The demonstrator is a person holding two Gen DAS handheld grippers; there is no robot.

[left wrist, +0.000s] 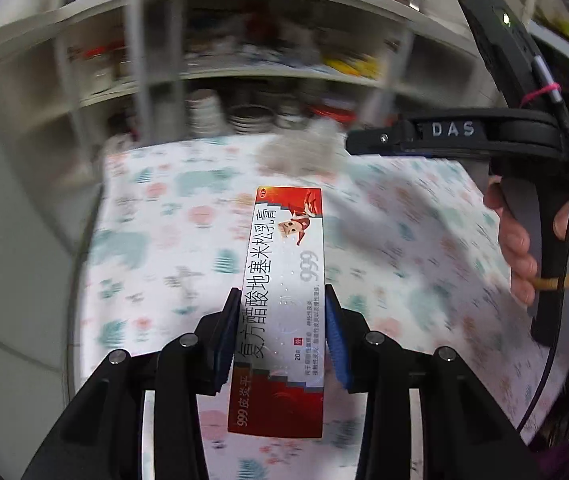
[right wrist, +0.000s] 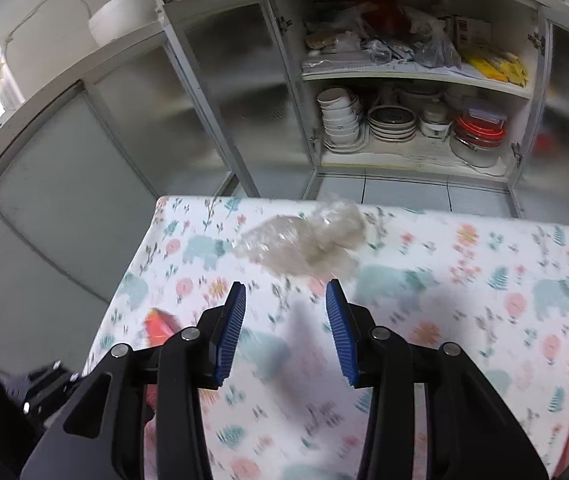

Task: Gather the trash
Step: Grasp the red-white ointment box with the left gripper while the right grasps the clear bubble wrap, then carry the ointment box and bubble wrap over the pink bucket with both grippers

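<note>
My left gripper (left wrist: 282,300) is shut on a long red and white medicine box (left wrist: 284,288) and holds it lengthwise above the floral tablecloth (left wrist: 156,220). A crumpled clear plastic wrap (left wrist: 304,148) lies at the far edge of the table; it also shows in the right wrist view (right wrist: 304,240). My right gripper (right wrist: 284,296) is open and empty, just short of the wrap. In the left wrist view the right gripper's body (left wrist: 464,136) is at the right, held by a hand. A corner of the red box (right wrist: 160,324) shows at the left of the right wrist view.
An open cabinet (right wrist: 404,80) behind the table holds stacked bowls (right wrist: 340,120), plates and lidded containers (right wrist: 480,136). Frosted cabinet doors (right wrist: 124,128) stand to the left. The table (right wrist: 524,280) ends at tiled floor at the far side.
</note>
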